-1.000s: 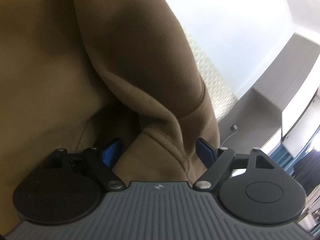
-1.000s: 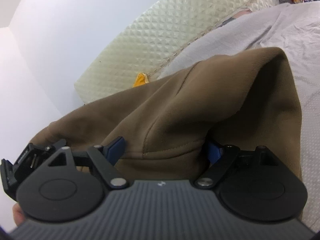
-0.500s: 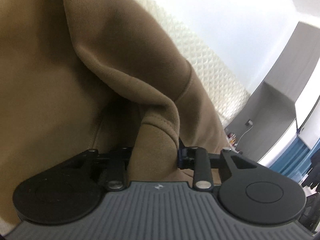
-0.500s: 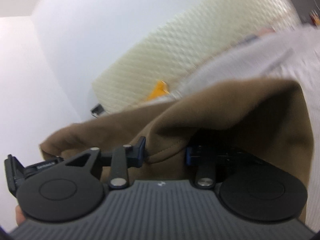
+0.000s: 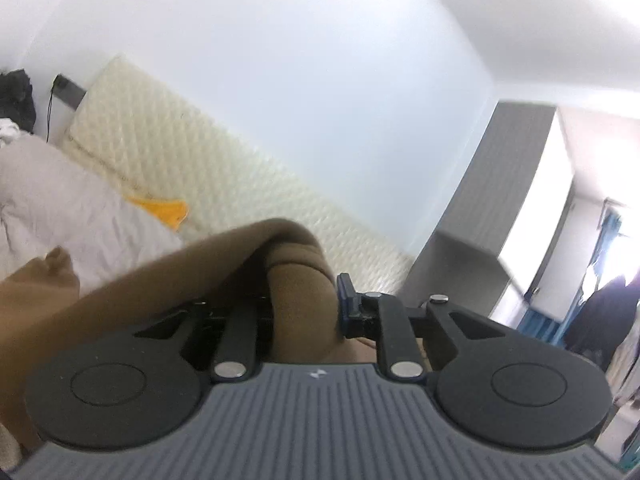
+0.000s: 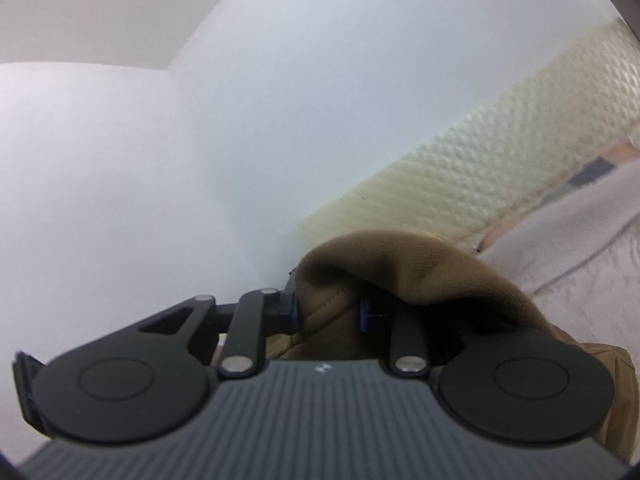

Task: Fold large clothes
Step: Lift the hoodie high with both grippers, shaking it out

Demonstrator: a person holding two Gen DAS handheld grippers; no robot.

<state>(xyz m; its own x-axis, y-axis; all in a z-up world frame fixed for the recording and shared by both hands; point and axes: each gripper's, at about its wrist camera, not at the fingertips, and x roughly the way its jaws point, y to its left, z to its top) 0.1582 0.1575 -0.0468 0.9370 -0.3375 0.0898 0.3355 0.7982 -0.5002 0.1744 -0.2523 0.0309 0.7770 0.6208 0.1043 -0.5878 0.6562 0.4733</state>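
Observation:
A brown sweatshirt (image 5: 132,292) is held up off the bed by both grippers. My left gripper (image 5: 304,308) is shut on a thick fold of the brown cloth, which drapes left and down out of view. My right gripper (image 6: 328,312) is shut on a stitched edge of the same sweatshirt (image 6: 420,264), and cloth hangs over its right finger. Most of the garment is hidden below both cameras.
A bed with a wrinkled grey-white sheet (image 5: 60,208) lies below, also in the right wrist view (image 6: 592,240). A cream quilted headboard (image 5: 224,196) runs along the pale wall. A yellow item (image 5: 164,210) lies by the headboard. A grey cabinet (image 5: 492,216) stands at the right.
Both grippers closed on the sweatshirt and lifted it. The views swung upward, so the cloth now fills far less of each frame and the wall shows.

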